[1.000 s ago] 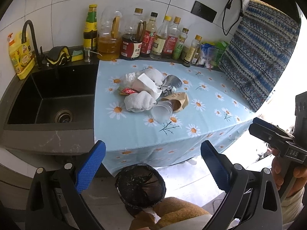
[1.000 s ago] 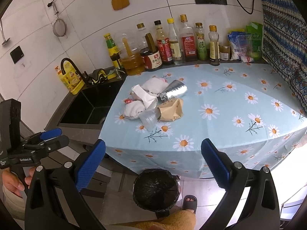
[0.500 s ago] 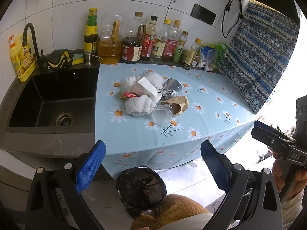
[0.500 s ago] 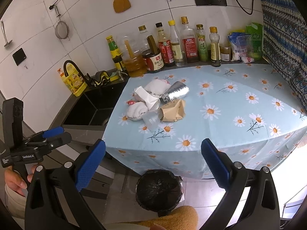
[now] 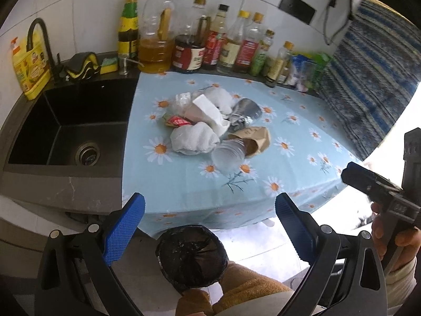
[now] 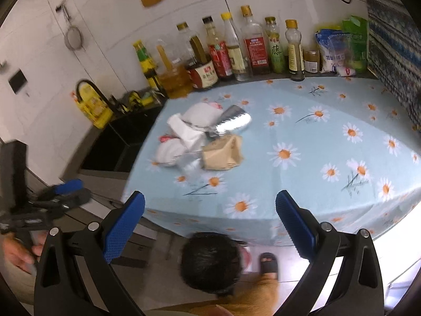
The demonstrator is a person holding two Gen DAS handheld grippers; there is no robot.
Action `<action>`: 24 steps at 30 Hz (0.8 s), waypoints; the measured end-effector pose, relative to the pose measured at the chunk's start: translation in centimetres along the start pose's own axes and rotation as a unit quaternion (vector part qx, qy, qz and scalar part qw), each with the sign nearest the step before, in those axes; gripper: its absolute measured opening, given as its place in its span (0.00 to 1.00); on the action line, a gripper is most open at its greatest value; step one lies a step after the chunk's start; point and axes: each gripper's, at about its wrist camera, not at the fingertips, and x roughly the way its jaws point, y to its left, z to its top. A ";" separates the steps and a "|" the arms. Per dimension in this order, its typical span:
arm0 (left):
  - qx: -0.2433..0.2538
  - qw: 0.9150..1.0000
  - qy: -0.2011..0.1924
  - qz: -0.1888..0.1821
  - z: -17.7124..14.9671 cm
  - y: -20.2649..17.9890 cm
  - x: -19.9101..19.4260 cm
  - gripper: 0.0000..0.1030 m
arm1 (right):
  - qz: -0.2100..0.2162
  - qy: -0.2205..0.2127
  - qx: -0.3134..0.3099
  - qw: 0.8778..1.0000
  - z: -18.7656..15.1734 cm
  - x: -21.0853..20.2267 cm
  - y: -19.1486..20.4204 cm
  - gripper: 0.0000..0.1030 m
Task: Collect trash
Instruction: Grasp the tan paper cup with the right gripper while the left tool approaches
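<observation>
Left wrist view, nearest first: the left gripper (image 5: pixel 210 226) has its 2 blue pads (image 5: pixel 123 233) spread wide apart with nothing between them. Right under it on the floor sits the trash bin (image 5: pixel 191 258), lined with a black bag, just in front of the counter edge. Off to the right, a hand (image 5: pixel 394 239) holds the right gripper (image 5: pixel 365 181); from this side its tips look close together, but in the right wrist view that gripper (image 6: pixel 210 226) is clearly gaping too, also empty.

Further out is the daisy tablecloth (image 5: pixel 289 173) with the trash pile sitting around the middle, all touching in 1 clump: clear plastic cup (image 5: pixel 227 155) lying on its side closest to the edge, brown paper bag (image 5: pixel 254 139) beside it, crumpled white tissue (image 5: pixel 194 138), red wrapper (image 5: pixel 179 121), white paper box (image 5: pixel 206 112), silver foil pouch (image 5: pixel 246 114).

Left of the cloth is the black sink (image 5: pixel 68 129), and at the back a row of sauce bottles (image 5: pixel 218 44) lines the tiled wall.
</observation>
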 end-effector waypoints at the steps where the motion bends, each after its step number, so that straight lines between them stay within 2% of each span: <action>1: -0.012 1.000 0.002 0.004 0.3 0.0 0.4 0.93 | 0.005 0.010 -0.003 1.000 0.5 1.0 -0.5 0.96; 7: -0.049 0.998 0.018 0.035 1.3 0.0 2.4 0.93 | 0.044 0.059 0.003 0.997 2.8 6.8 -3.2 0.96; 13: -0.096 0.992 0.041 0.067 1.5 1.3 4.2 0.93 | 0.067 0.099 -0.022 0.993 4.5 12.0 -3.1 0.96; 19: -0.120 0.988 0.059 0.082 1.4 2.2 5.7 0.93 | 0.064 0.119 -0.042 0.990 5.7 15.5 -2.9 0.95; 24: -0.127 0.986 0.071 0.079 1.2 2.3 7.1 0.93 | 0.064 0.143 -0.045 0.987 5.8 17.7 -3.4 0.88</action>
